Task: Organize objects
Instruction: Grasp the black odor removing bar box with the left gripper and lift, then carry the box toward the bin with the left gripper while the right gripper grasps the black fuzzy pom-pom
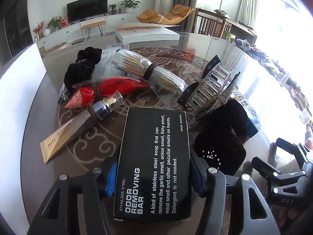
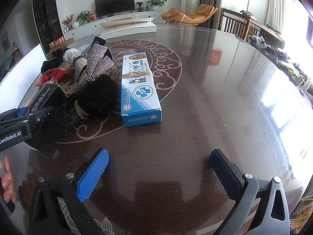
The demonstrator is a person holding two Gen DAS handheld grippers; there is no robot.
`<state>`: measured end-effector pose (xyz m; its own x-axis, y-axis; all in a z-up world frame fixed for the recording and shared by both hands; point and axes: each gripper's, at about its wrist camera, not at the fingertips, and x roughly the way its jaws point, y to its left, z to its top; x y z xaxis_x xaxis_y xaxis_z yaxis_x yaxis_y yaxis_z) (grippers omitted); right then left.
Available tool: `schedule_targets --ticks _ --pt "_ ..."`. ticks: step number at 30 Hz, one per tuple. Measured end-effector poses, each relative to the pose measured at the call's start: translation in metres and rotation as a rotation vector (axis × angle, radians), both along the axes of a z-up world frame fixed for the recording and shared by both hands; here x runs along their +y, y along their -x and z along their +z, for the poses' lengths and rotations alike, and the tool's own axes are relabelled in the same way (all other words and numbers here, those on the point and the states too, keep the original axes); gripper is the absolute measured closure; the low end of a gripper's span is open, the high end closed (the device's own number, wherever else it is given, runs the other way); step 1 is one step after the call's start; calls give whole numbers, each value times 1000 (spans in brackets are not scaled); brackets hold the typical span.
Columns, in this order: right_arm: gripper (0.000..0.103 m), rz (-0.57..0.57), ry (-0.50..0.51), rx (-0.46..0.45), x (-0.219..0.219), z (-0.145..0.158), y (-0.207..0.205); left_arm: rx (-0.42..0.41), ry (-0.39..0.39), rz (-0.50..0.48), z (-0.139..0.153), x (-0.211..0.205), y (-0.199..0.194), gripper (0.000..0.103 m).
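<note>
Between left gripper [image 1: 154,174] pads, black box [image 1: 154,164], seemingly clamped

Black box [image 1: 154,164], white lettering up, lies flat at the pile's near edge. Blue box [image 2: 139,90] lies flat beside the pile.

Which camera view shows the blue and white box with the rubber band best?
The right wrist view. There the blue and white box lies in full sight on the table, with its top, its front end and the band around it visible. In the left wrist view only a corner shows behind the black velvet item.
</note>
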<state>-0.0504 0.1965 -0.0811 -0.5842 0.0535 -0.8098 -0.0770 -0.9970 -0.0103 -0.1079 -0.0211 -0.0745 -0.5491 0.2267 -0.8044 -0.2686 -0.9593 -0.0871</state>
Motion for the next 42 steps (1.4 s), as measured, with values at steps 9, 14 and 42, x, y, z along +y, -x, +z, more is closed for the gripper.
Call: schedule_targets --ticks 9,14,42 --pt "0 0 0 0 0 0 0 -4 5 67 -3 -25 -51 44" --pt "0 0 0 0 0 0 0 12 54 55 -6 -21 -62 44" --pt "0 77 422 -58 -30 48 14 32 41 12 1 -30 -83 45"
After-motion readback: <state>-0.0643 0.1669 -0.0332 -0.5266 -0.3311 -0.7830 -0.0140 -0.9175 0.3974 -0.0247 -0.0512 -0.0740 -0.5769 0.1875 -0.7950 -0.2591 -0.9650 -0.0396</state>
